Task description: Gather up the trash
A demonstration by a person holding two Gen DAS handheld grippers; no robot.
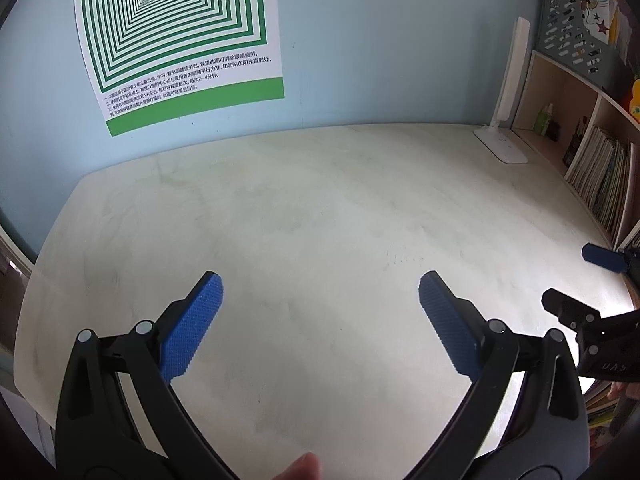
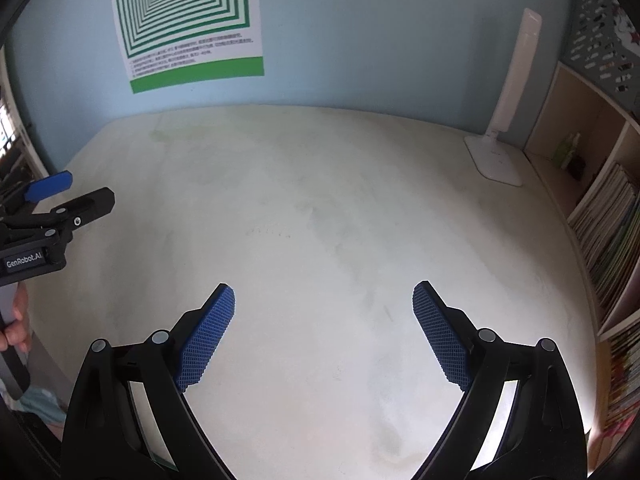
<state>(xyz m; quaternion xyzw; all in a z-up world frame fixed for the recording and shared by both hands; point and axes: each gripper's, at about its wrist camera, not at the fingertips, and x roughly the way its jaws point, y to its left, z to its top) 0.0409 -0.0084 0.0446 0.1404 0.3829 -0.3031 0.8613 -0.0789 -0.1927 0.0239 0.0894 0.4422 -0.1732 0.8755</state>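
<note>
No piece of trash shows in either view. My left gripper (image 1: 320, 284) hovers above the cream desk top (image 1: 320, 200), open wide, with nothing between its blue pads. My right gripper (image 2: 324, 292) hangs over the same desk top (image 2: 320, 180), also open and holding nothing. The two are side by side. The right gripper (image 1: 568, 276) juts in at the right edge of the left wrist view. The left gripper (image 2: 89, 187) shows at the left edge of the right wrist view, with a hand (image 2: 16, 328) on its handle.
A white desk lamp (image 1: 502, 144) (image 2: 496, 160) stands at the back right corner. A wooden shelf with books (image 1: 600, 176) (image 2: 608, 232) borders the desk's right side. A green-striped poster (image 1: 180, 40) (image 2: 188, 20) hangs on the blue back wall.
</note>
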